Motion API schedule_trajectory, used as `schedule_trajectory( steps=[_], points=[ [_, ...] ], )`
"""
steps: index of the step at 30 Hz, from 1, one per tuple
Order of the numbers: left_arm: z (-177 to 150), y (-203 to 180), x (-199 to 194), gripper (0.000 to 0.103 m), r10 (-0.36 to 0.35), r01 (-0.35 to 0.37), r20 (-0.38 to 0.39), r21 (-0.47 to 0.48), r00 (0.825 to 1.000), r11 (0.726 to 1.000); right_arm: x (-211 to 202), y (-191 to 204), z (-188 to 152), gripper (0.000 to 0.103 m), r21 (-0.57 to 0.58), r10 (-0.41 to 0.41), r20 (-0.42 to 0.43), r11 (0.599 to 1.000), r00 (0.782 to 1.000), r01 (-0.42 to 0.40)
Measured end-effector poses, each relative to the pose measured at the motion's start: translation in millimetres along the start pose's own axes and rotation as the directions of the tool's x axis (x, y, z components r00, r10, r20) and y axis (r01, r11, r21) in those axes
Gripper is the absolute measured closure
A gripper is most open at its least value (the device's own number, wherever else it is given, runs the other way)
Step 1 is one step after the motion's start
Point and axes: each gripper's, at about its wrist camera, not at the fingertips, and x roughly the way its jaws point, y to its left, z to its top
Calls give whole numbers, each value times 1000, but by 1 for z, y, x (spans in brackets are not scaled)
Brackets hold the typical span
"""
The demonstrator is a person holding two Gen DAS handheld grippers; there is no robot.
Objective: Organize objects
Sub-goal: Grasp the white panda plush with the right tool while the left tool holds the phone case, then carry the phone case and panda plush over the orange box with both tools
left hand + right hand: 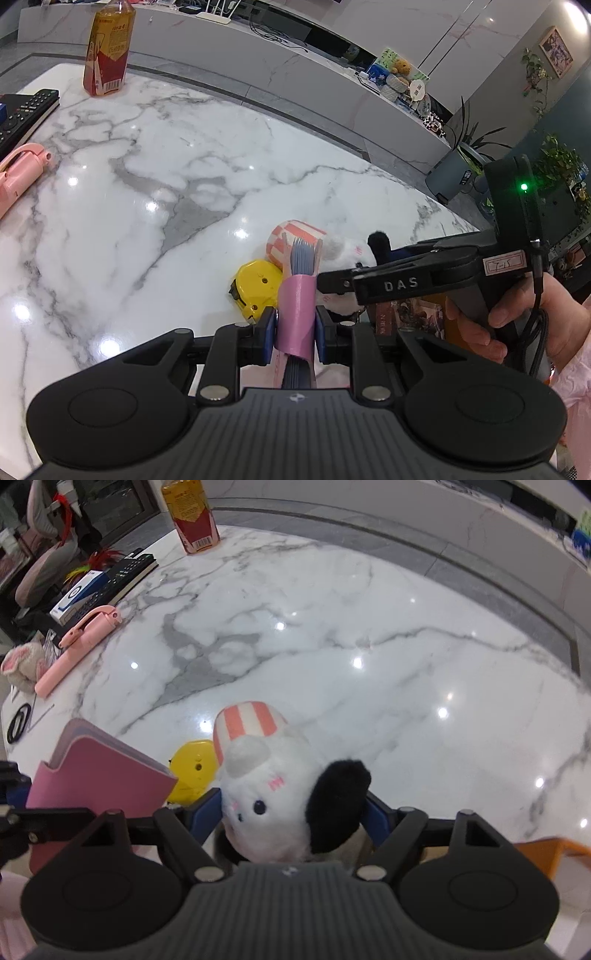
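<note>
My left gripper (295,326) is shut on a pink notebook (296,306) with bluish pages, held edge-on above the marble table (221,166). The same notebook (99,779) shows at the lower left of the right wrist view. A white plush toy (280,794) with a black ear and a pink-striped hat sits between the spread blue pads of my right gripper (293,812); I see no squeeze on it. A yellow tape measure (256,284) lies on the table just left of the plush (340,251). A hand (517,314) holds the right gripper's handle.
A tea bottle (109,48) stands at the far left of the table. A black remote (26,110), a blue-white box (81,590), a pink stick (81,642) and a small plush rabbit (22,664) lie along the left edge. An orange object (554,853) sits at the near right.
</note>
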Motion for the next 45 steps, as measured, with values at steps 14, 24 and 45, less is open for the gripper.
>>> schedule_trajectory(
  steps=[14, 24, 45],
  points=[
    [0, -33, -36, 78, -47, 46, 45, 22, 998, 999, -73, 35, -12, 41, -50, -77, 168, 995, 983, 86],
    [-16, -114, -73, 78, -244, 237, 50, 105, 969, 966, -210, 18, -82, 40, 69, -207, 299, 978, 932, 195],
    [-100, -259, 78, 78, -352, 353, -276, -49, 894, 934, -297, -82, -244, 40, 324, -428, 252, 883, 868, 341]
  ],
)
